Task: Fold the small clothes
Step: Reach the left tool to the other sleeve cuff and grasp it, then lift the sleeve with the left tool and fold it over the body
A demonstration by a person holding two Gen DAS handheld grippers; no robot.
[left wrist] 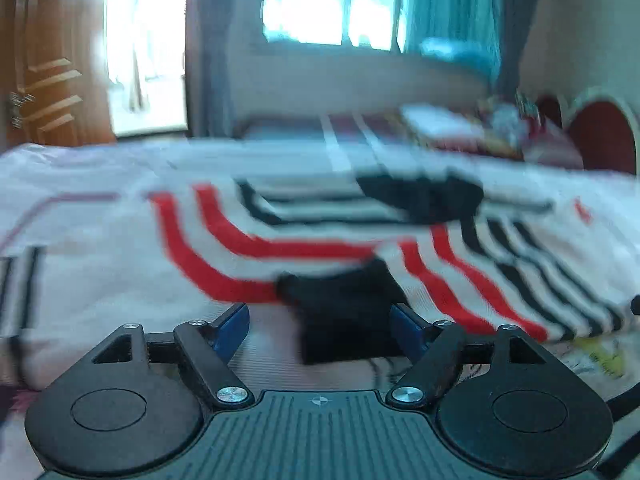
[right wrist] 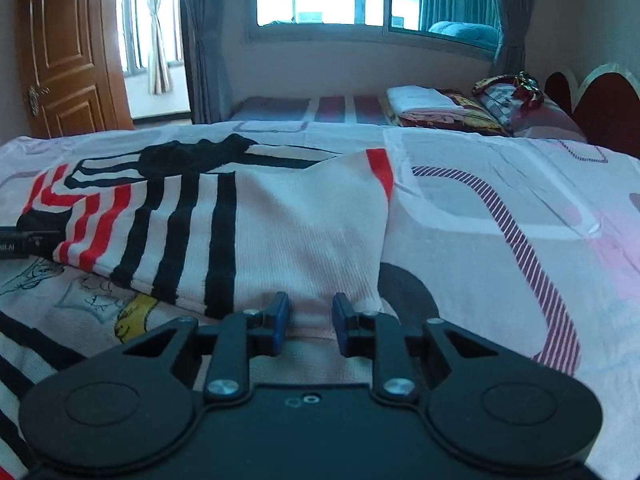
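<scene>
My biggest worry is the left gripper (left wrist: 318,326): its 2 blue pads stand wide apart, and the black band of the shirt (left wrist: 304,236) lies between them without either pad clearly pressing it. If I close from here, I may catch only a thin lip of that band, and it would slide out once I lift. The left view is also smeared with blur, so I cannot place the hem edge exactly.

The right gripper (right wrist: 310,322) has its pads about halfway open, straddling a fold of the shirt's (right wrist: 276,236) pale ribbed cloth. I cannot tell whether the pads actually bite the fabric or only sit beside it. If only 1 layer gets pinched, the fold will drag crooked and the lower layer will stay behind on the bedsheet (right wrist: 500,216).

The shirt lies spread on the bed directly ahead of both tools, partly doubled over. It looks like a soft ribbed knit, white with bold red and black stripes and a dark collar area, limp and likely to sag and bunch. The bedsheet beneath is thin, smooth printed cotton with wrinkles, and a low pinch could snag it together with the shirt. A second striped, cartoon-printed piece of cloth (right wrist: 100,308) sits just beside the right tool's left pad, close enough to be caught by mistake.
</scene>
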